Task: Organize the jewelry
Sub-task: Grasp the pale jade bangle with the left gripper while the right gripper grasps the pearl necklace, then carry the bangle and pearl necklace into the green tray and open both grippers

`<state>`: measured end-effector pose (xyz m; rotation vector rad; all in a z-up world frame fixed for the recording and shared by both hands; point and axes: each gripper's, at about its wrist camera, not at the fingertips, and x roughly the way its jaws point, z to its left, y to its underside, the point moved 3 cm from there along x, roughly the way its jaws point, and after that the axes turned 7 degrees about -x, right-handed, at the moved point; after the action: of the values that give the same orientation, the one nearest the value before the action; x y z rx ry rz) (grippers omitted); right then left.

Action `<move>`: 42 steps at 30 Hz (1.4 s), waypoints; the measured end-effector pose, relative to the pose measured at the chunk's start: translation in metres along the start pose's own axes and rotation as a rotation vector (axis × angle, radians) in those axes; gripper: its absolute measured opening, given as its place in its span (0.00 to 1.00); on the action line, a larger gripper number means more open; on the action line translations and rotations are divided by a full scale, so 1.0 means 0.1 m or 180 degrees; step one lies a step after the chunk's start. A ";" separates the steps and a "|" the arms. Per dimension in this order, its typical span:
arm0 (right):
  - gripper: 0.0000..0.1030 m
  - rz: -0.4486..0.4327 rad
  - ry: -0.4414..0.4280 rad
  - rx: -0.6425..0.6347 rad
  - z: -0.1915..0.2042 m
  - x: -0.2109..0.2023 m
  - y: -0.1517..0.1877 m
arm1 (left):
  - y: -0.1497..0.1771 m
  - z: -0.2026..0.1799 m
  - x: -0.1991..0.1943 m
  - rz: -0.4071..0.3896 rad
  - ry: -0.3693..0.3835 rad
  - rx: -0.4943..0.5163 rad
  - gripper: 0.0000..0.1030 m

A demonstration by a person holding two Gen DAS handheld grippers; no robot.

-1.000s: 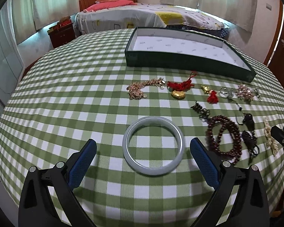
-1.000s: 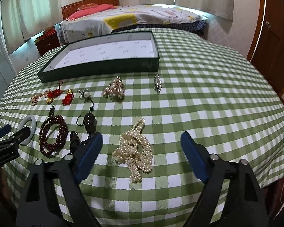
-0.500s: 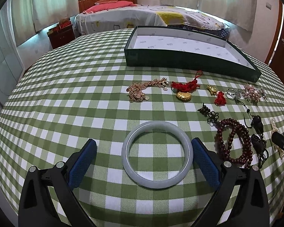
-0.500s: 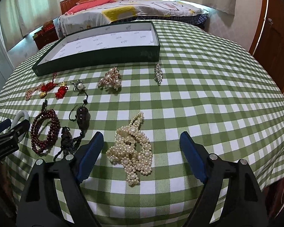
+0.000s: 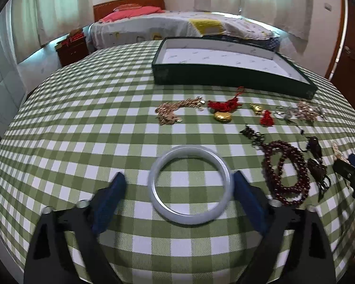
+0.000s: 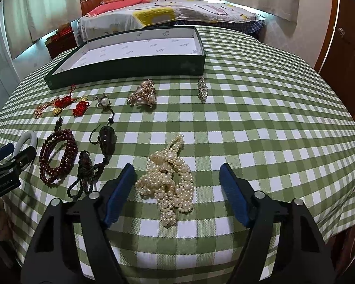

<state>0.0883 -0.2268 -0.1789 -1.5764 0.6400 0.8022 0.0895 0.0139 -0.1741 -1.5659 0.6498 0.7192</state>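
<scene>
Behind my round table's green-and-white checked cloth (image 5: 87, 123) I list a bed (image 5: 177, 26) with wooden headboard (image 5: 130, 4) and pink pillow (image 5: 130, 14), a dark red nightstand (image 5: 72, 48), pale curtains (image 5: 47, 7), a brown door (image 6: 345, 52)

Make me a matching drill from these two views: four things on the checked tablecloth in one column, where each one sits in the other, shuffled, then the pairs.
Things
1. pale bangle
2. pearl strand
3. green box
4. dark red bead string

Places
A. at the far side of the table, nothing inside it
B. between the closing jaws of the left hand-held gripper, not gripped
C. between the bangle and the black tassel charm
D. between the closing jaws of the right hand-held gripper, not gripped

Pairs: 1-B, 2-D, 3-A, 4-C
</scene>
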 end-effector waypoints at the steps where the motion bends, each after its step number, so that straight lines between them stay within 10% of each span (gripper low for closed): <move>1: 0.64 -0.0008 -0.0010 -0.0003 0.00 0.00 0.00 | 0.00 -0.01 -0.01 -0.0011 0.0023 0.0020 0.70; 13: 0.21 -0.0111 -0.0142 -0.0091 0.05 -0.04 0.00 | -0.01 -0.02 -0.04 -0.0031 0.0032 0.0061 0.67; 42: 0.15 -0.0521 -0.0294 -0.0035 0.05 -0.40 -0.32 | -0.38 -0.13 -0.34 -0.0379 0.0113 -0.0002 0.66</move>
<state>0.0884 -0.2180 -0.1284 -1.5701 0.4346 0.7522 0.0970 0.0055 -0.1232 -1.6068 0.5770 0.6040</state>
